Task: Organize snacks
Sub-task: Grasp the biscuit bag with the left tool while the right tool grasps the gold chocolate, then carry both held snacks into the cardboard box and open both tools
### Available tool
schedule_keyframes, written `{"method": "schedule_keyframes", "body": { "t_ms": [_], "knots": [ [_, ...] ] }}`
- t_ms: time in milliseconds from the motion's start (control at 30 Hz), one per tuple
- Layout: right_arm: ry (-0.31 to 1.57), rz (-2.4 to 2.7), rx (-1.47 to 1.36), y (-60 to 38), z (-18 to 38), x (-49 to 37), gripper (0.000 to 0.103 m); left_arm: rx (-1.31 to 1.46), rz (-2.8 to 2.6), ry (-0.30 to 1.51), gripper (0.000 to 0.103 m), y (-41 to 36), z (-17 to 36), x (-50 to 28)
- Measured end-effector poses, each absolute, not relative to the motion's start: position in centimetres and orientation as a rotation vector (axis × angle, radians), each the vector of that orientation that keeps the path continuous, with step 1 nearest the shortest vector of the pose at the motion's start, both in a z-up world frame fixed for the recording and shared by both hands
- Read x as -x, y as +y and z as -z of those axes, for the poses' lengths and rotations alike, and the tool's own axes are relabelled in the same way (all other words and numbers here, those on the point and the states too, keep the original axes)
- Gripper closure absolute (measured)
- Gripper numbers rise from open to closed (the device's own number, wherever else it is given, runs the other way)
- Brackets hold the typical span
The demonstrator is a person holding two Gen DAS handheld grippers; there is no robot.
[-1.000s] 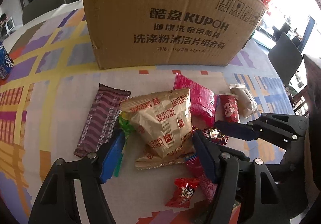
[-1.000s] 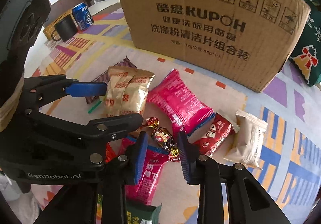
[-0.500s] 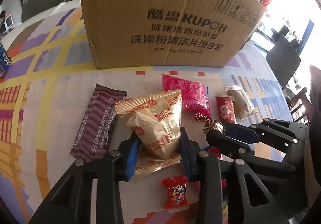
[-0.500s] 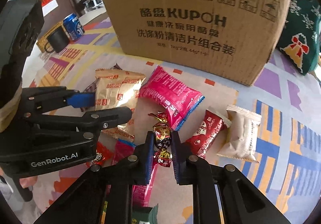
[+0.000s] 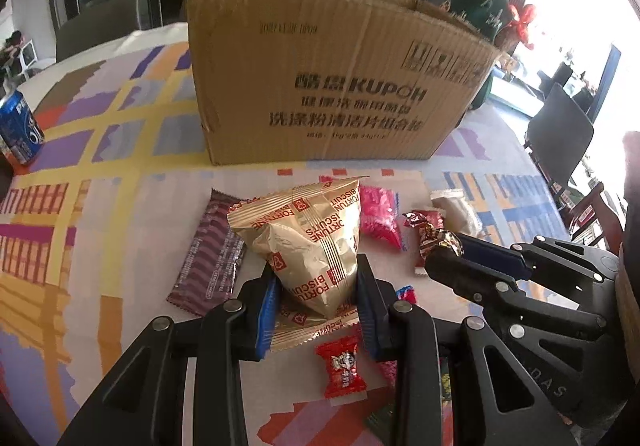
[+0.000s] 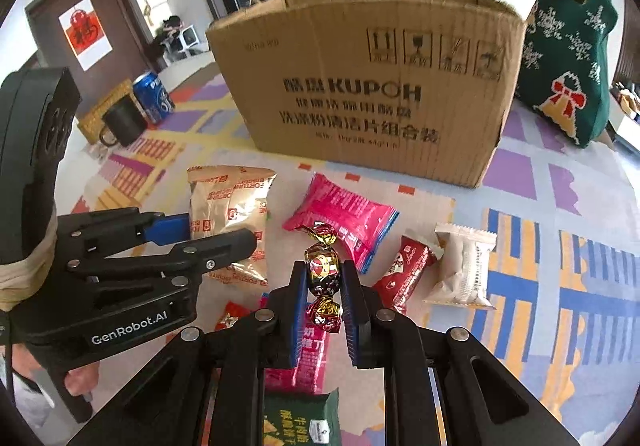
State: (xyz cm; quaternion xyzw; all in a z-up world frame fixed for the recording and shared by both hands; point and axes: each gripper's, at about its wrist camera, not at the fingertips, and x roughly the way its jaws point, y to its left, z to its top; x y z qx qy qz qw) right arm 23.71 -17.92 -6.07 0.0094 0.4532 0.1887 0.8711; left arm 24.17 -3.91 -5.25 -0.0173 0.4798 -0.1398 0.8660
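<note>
Two claws work: the left gripper (image 5: 318, 292) pinches one crinkly gold biscuit bag (image 5: 310, 242); the right gripper (image 6: 323, 288) clamps one shiny twisted foil candy (image 6: 322, 271) before one corrugated cardboard box (image 6: 372, 86).

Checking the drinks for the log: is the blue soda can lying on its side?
No, the blue soda can stands upright beside the black mug on the table.

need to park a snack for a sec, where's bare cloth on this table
Free: the tablecloth left of the purple wrapper, out toward the blue can; and the far right beyond the white packet. Crowded: the middle strip before the cardboard box, where the pink packet and red packet lie.
</note>
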Motion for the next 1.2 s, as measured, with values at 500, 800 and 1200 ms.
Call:
{"method": "schedule_keyframes", "body": {
  "t_ms": [500,800,1200],
  "knots": [
    [0.763,-0.358,-0.050,-18.9,-0.7,-23.0,0.085,0.031,0.314,0.808,0.069,-3.7,-2.6,-23.5],
    [0.667,-0.340,-0.057,-19.0,-4.3,-24.2,0.085,0.016,0.308,0.726,0.069,-3.6,-5.8,-25.1],
    [0.609,-0.313,-0.053,-19.1,-7.3,-27.2,0.085,-0.009,0.293,0.671,0.069,-3.7,-8.5,-28.8]
  ]
}}
